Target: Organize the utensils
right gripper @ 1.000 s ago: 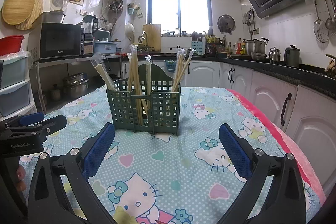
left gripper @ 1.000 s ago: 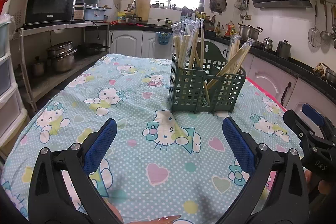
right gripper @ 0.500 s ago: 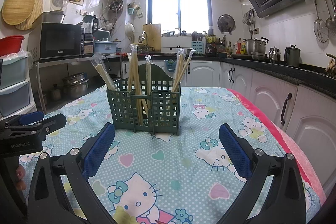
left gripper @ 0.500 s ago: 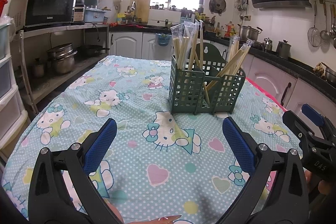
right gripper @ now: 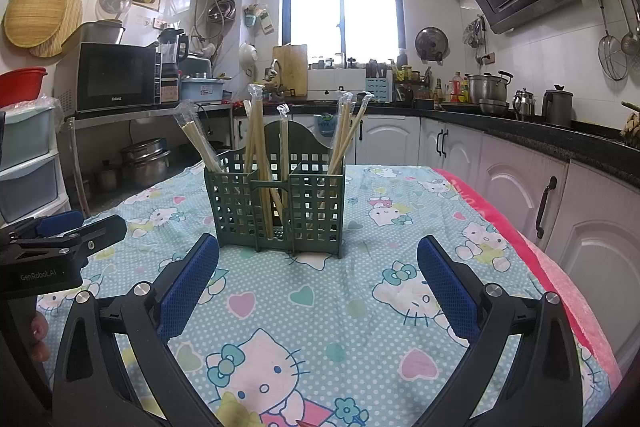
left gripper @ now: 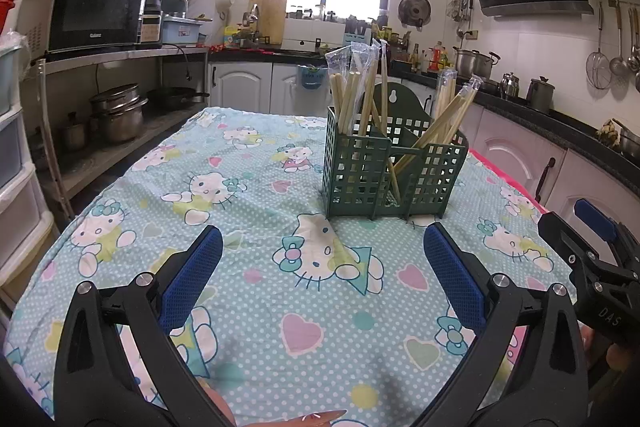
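A dark green lattice utensil holder (left gripper: 394,179) stands upright on the table, also in the right wrist view (right gripper: 276,209). Several pairs of plastic-wrapped wooden chopsticks (left gripper: 356,87) stand in its compartments (right gripper: 256,147). My left gripper (left gripper: 322,255) is open and empty, low over the cloth, in front of the holder. My right gripper (right gripper: 318,271) is open and empty, also short of the holder. The right gripper shows at the right edge of the left wrist view (left gripper: 588,239); the left gripper shows at the left edge of the right wrist view (right gripper: 64,235).
The table wears a light blue Hello Kitty cloth (left gripper: 224,187). A pink towel (right gripper: 560,267) lies along its right edge. Shelves with a microwave (left gripper: 96,7) and pots stand left; white cabinets and a black counter (right gripper: 520,135) run right.
The left wrist view has tilted down very slightly. Both grippers stay open and nearly still.
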`<state>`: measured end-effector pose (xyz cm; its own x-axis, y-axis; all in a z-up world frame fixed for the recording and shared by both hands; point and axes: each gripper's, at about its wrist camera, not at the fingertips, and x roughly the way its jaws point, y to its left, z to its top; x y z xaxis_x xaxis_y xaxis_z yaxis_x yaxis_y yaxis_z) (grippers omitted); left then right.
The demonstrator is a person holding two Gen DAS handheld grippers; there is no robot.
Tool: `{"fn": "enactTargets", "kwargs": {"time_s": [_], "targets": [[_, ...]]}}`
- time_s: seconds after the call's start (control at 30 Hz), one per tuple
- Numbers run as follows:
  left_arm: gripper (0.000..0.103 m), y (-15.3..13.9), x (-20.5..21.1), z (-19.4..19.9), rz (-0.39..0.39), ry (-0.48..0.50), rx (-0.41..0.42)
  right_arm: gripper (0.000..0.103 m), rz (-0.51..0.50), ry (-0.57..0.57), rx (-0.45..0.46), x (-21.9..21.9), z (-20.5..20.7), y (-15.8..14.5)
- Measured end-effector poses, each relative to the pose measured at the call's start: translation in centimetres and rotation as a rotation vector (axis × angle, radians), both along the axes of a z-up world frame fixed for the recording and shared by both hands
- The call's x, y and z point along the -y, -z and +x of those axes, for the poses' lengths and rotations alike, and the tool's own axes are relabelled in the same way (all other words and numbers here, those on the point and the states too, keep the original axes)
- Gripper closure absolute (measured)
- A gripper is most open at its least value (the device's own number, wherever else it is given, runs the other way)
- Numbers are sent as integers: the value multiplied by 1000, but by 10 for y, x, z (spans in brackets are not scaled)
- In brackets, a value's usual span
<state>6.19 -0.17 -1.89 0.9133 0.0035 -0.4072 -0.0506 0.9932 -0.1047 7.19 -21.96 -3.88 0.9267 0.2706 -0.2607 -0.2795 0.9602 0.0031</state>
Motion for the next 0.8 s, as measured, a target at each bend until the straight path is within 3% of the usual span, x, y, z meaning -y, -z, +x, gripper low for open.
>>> {"fn": "enactTargets", "kwargs": {"time_s": [0.4, 0.67, 0.8], "targets": [[10, -1, -5, 1, -17, -4, -3, 6, 0, -1, -1, 0, 0, 0], [10, 2, -12, 5, 2, -91, -32, 6, 6, 26, -3, 3, 0, 1], [10, 0, -28, 12, -24, -137, -74, 6, 26, 63, -36, 11, 8, -1]]}}
